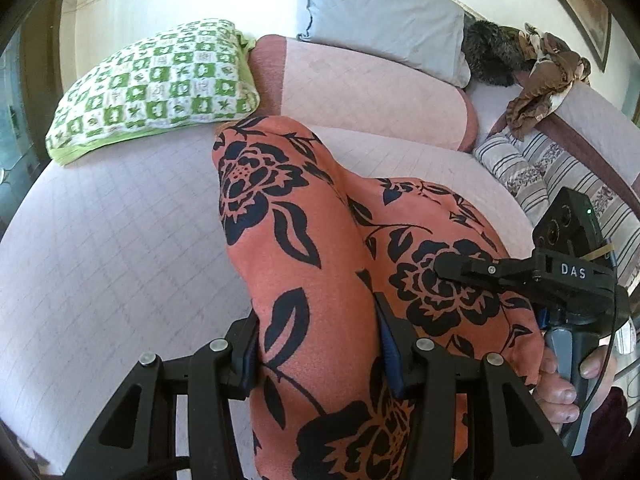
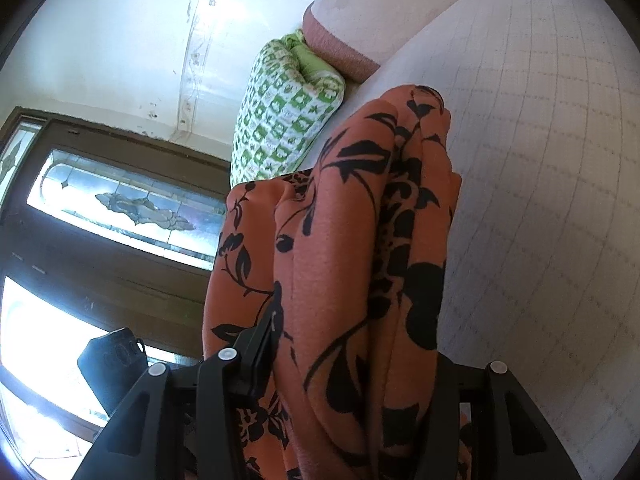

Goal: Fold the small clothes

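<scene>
An orange garment with a black flower print (image 1: 320,240) hangs in thick folds above the pink quilted bed cover (image 1: 120,240). My left gripper (image 1: 320,354) is shut on it, a wide bunch of cloth pressed between its blue pads. To the right, my right gripper (image 1: 450,268) reaches into the same cloth, with a hand (image 1: 560,392) on its handle. In the right wrist view the garment (image 2: 340,240) is gathered in long folds between my right gripper's (image 2: 348,360) fingers. One finger (image 2: 256,352) shows at the left. The other is hidden under the cloth.
A green and white checked pillow (image 1: 160,84) lies at the bed's far left. A pale blue pillow (image 1: 384,16), a dark fuzzy thing (image 1: 492,52) and a brown cloth (image 1: 540,76) sit at the back right, with striped bedding (image 1: 560,176) below. A dark glass-panelled door (image 2: 120,200) stands beyond.
</scene>
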`<state>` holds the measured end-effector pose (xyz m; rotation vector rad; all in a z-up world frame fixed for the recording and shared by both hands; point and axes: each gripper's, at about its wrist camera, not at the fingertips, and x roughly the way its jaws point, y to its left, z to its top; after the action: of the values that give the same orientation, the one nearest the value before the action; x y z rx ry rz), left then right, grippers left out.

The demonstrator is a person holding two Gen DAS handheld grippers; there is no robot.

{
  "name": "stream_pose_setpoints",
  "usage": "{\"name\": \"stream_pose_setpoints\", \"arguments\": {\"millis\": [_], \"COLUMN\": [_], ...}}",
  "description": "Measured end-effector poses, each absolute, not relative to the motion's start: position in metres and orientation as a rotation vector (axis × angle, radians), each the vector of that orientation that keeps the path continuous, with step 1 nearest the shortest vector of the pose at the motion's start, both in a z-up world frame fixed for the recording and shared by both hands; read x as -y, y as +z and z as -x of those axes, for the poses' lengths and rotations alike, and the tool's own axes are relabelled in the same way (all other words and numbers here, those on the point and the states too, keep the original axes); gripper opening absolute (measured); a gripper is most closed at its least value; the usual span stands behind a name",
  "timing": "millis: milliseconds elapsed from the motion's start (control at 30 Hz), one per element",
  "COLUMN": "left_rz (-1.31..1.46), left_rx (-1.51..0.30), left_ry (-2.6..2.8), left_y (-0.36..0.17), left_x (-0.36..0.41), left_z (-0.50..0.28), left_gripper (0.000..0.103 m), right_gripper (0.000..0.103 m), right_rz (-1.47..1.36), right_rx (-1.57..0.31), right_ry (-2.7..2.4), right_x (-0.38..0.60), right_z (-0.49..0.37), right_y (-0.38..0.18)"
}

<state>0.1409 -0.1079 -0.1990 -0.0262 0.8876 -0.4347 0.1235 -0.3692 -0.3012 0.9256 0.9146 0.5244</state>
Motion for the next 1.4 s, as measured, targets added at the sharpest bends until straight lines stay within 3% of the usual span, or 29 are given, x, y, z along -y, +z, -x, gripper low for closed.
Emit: {"name": "stream_pose_setpoints", "arguments": {"millis": [500,933,1033,1067,1167,1400], "left_rz": [-0.019,-0.008,-0.057,-0.067,-0.01,-0.176], "left_rx": [-0.876,-0.94,-0.993,-1.022,-1.019,-0.897], "left_ry": [-0.375,-0.362,-0.291,-0.265,-0.256,-0.203], "left_y": [-0.189,-0.229,-0.257,-0.267,-0.273,-0.242], "left_x": [0.096,0.106,0.105,0.105,0.095,0.102], "left_z": [-0.107,-0.132,-0.145,-0.148,-0.148,-0.129], "left_gripper": [0.05,0.051,0.056,0.063,0.069,0.069], "right_gripper": [0.049,0.049,0.05,0.052,0.061,0.063], "right_rz": [-0.93,-0.961,-0.921,-0.9,-0.862,-0.656], "right_rx": [-0.906,-0.957,-1.026,-1.065,-1.123,-1.014], "right_ry": [0.566,0.481,0.406,0.368,0.308,0.221], "right_x": [0.344,0.364,0.358,0.357,0.353,0.355], "right_z": [-0.122,-0.113,-0.122,-0.125,-0.128,-0.108], "right_y": [-0.297,-0.322,-0.336,-0.343,-0.354,-0.312]}}
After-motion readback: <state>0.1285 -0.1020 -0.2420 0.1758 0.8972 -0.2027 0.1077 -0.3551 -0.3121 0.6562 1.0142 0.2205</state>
